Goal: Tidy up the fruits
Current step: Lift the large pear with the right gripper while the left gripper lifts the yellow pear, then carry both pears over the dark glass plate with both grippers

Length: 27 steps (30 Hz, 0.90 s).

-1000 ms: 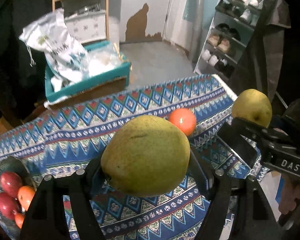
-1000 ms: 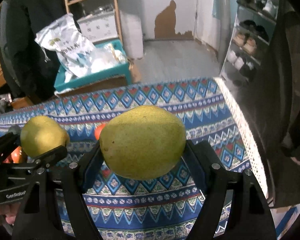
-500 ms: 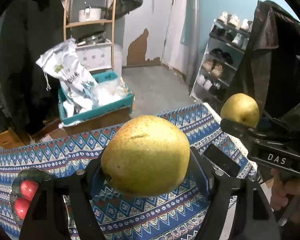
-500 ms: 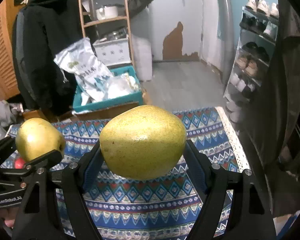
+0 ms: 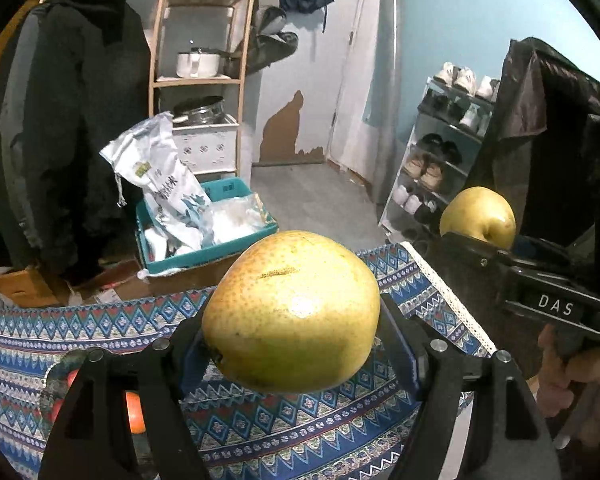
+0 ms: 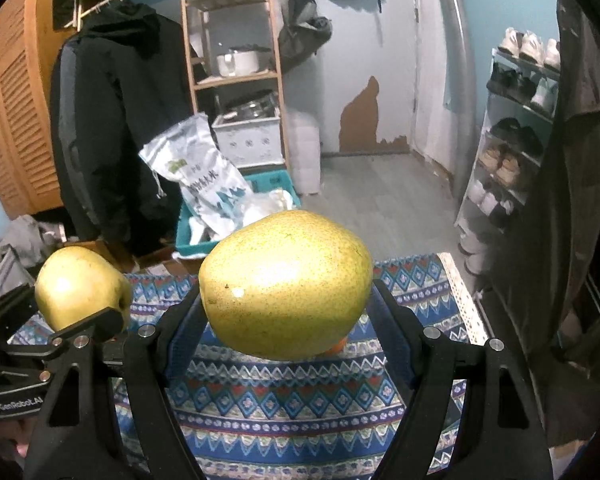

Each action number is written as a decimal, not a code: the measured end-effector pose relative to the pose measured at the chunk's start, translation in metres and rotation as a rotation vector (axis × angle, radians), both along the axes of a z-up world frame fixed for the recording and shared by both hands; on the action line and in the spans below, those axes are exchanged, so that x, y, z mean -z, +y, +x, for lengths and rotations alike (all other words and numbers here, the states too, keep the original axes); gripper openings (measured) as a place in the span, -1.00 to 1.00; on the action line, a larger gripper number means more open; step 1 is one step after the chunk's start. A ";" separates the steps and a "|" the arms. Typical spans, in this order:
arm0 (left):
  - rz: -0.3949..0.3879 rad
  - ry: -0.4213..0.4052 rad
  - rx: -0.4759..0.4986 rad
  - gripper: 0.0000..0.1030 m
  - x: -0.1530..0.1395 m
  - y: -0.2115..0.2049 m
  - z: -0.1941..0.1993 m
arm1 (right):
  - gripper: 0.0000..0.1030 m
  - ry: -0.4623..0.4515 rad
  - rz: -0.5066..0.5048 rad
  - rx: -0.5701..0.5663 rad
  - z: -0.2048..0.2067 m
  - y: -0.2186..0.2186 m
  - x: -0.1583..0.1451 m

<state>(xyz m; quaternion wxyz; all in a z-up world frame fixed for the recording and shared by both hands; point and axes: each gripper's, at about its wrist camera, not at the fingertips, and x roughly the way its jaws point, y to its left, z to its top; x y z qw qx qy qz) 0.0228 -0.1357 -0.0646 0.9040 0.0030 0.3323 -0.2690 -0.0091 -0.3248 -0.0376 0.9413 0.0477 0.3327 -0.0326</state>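
Above the patterned tablecloth [image 5: 340,432], the left gripper [image 5: 296,344] clamps one yellow-green pear [image 5: 292,312] while the right gripper [image 6: 288,320] clamps another pear [image 6: 284,280] (both lifted clear), beside a plate [image 5: 56,376] of red and orange fruit.

Left wrist view: the pear [image 5: 292,312] in the left tongs [image 5: 296,340] blocks the middle of the patterned cloth [image 5: 260,432]; the dark plate [image 5: 58,376] at lower left is mostly behind the tong arm, so only slivers of red and orange fruit [image 5: 134,416] show, count unclear. Right wrist view: the second pear [image 6: 286,284] in the right tongs [image 6: 288,332] hides nearly all of an orange fruit [image 6: 336,346] on the worktop, only its edge showing. The hand [image 5: 576,396] on the right tool is cut off by the frame edge.
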 end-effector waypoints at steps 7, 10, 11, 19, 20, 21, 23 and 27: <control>-0.016 -0.025 -0.045 0.49 -0.011 0.030 -0.004 | 0.50 -0.035 0.000 -0.040 0.000 0.024 -0.018; -0.018 -0.037 -0.067 0.49 -0.015 0.045 -0.007 | 0.50 -0.046 0.001 -0.065 0.003 0.037 -0.025; -0.021 -0.036 -0.074 0.49 -0.016 0.049 -0.007 | 0.50 -0.050 0.001 -0.074 0.004 0.041 -0.026; -0.033 -0.049 -0.146 0.49 -0.023 0.092 -0.010 | 0.50 -0.060 0.009 -0.148 0.014 0.081 -0.033; -0.032 -0.053 -0.158 0.49 -0.023 0.098 -0.010 | 0.50 -0.059 0.012 -0.155 0.016 0.083 -0.033; -0.031 -0.055 -0.164 0.49 -0.023 0.102 -0.011 | 0.50 -0.058 0.015 -0.164 0.018 0.089 -0.033; -0.033 -0.052 -0.181 0.49 -0.022 0.111 -0.010 | 0.50 -0.054 0.019 -0.177 0.021 0.098 -0.032; -0.036 -0.041 -0.212 0.49 -0.018 0.131 -0.008 | 0.50 -0.042 0.028 -0.209 0.029 0.118 -0.029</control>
